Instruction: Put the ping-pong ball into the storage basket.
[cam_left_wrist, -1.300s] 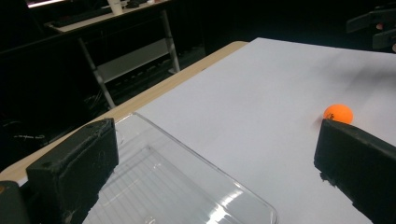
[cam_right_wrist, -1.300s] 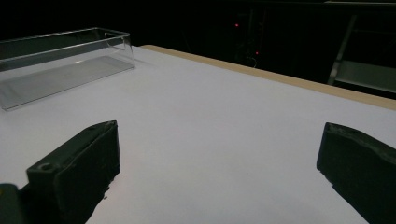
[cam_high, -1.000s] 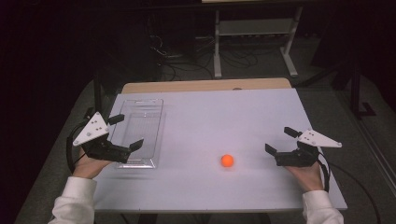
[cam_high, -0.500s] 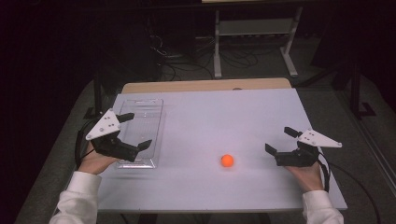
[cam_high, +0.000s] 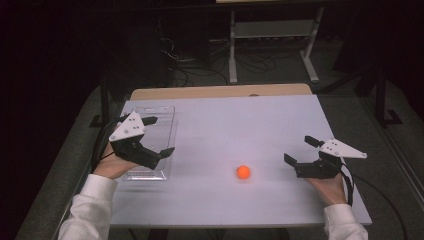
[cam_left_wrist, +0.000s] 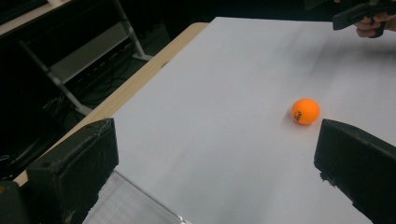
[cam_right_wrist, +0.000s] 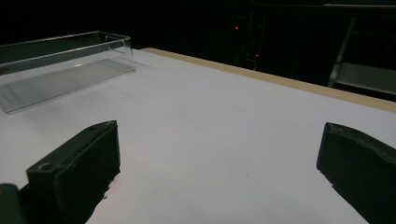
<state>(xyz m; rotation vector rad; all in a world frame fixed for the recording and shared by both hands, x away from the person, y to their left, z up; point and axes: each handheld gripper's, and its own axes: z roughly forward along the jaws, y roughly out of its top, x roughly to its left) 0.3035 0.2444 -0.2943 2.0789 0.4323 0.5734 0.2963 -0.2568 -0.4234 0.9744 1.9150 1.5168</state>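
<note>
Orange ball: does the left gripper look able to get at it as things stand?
Probably yes. The left gripper is open over the clear tray, and bare table lies between it and the orange ball.

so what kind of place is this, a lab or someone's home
Most likely a lab or test workspace, not a home. A plain white table stands in a dark room, with loose cables on the floor behind it and a metal stand. The person's left gripper and right gripper point to recorded trials.
</note>
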